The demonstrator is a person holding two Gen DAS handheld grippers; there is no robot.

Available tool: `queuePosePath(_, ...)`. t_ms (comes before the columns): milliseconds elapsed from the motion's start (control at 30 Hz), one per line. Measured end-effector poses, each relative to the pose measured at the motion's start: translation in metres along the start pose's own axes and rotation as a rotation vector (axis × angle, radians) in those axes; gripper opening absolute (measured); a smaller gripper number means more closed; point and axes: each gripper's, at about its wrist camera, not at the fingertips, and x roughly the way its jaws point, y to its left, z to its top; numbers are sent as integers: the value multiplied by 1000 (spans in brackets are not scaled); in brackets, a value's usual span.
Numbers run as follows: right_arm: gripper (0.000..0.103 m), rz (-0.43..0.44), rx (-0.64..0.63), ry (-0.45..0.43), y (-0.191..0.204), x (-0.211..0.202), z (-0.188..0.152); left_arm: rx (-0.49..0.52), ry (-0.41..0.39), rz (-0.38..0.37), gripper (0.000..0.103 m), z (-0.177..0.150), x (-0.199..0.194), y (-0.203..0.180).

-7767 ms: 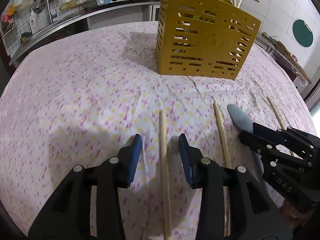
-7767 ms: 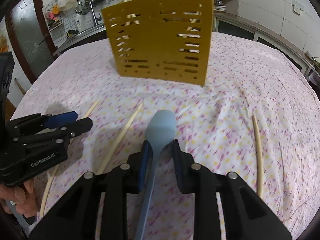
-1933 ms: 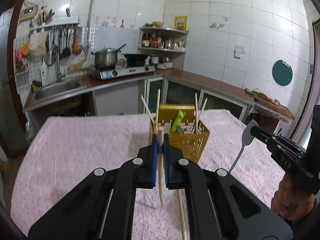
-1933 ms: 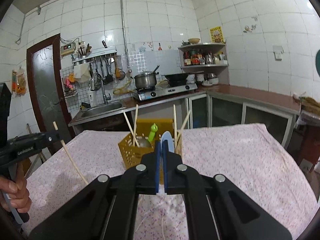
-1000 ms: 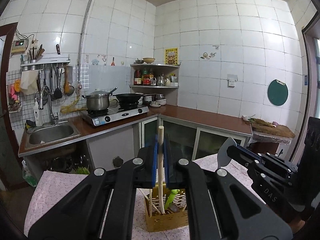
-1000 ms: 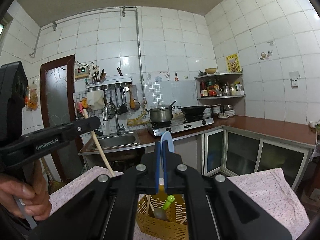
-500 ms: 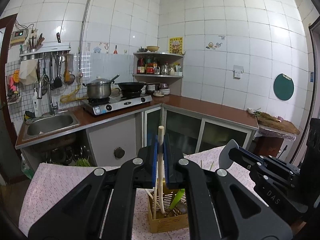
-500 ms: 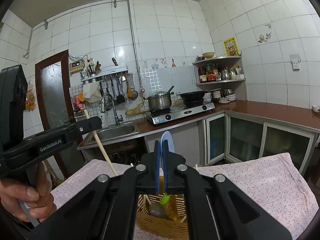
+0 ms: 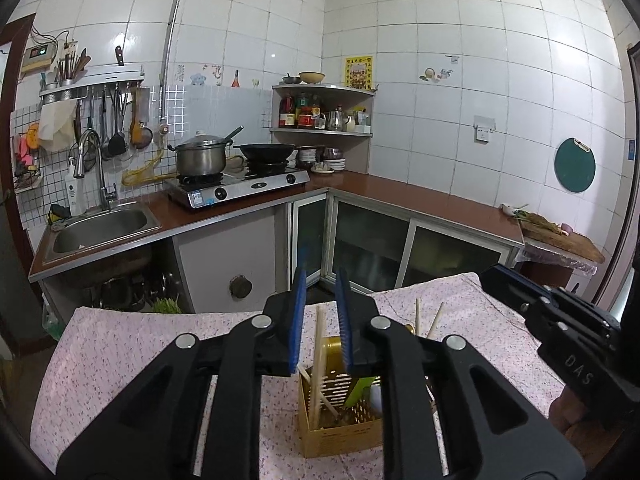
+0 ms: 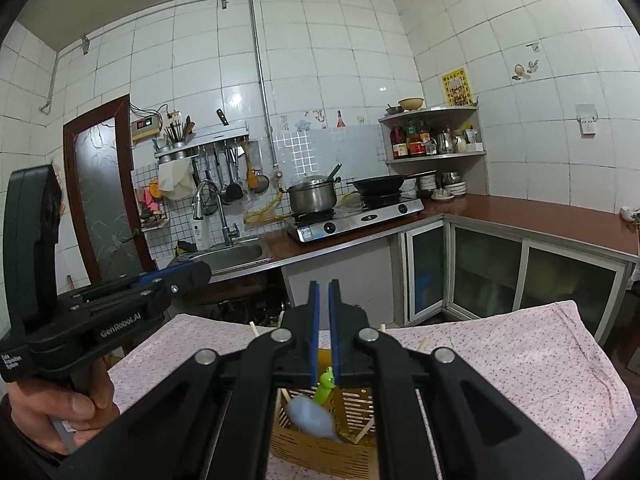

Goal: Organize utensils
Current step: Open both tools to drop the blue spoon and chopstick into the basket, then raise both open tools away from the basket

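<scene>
The yellow slotted utensil basket (image 9: 340, 432) stands on the pink flowered tablecloth (image 9: 120, 344), below both grippers; it also shows in the right wrist view (image 10: 324, 444). My left gripper (image 9: 321, 320) is open and empty above it. A wooden chopstick (image 9: 319, 356) stands in the basket right below the open fingers, with other chopsticks (image 9: 417, 316) beside it. My right gripper (image 10: 323, 332) is open with a narrow gap. The grey-blue spoon (image 10: 310, 418) is blurred, loose in the basket next to a green utensil (image 10: 325, 384).
The table's far edge (image 9: 240, 312) faces a kitchen counter with a sink (image 9: 100, 226), a gas stove with a pot (image 9: 200, 158) and a wok. The right gripper's body (image 9: 560, 328) is at the right of the left wrist view; the left one (image 10: 100, 320) shows in the right.
Both grippers have opened. The chopstick left the left fingers and now stands in the basket. The spoon left the right fingers and is dropping into the basket.
</scene>
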Motion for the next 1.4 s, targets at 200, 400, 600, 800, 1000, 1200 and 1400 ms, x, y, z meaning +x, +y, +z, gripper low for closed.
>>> queuePosePath(200,6,-11,-6,-6,0,-11,3,-9,1,7,16,-4,-9,1)
queuePosePath(400,6,-18,-8,-22,1,-29,8,-7,-1,11,16,-7,-21,-1)
queuePosePath(600,6,-35,-14,-41,3,-56,11,1,-20,6,16,-13,-49,-11)
queuePosePath(800,6,-60,-12,-48,5,-86,13,6,-43,3,18,-17,-78,-22)
queuePosePath(1000,6,-72,-17,-30,7,-114,5,7,-35,-3,23,-31,-99,-32)
queuePosePath(1200,25,-94,-1,7,0,-132,-11,-4,-10,5,28,-53,-114,-38)
queuePosePath(1400,30,-111,4,27,-8,-146,-23,-5,9,14,31,-69,-123,-41)
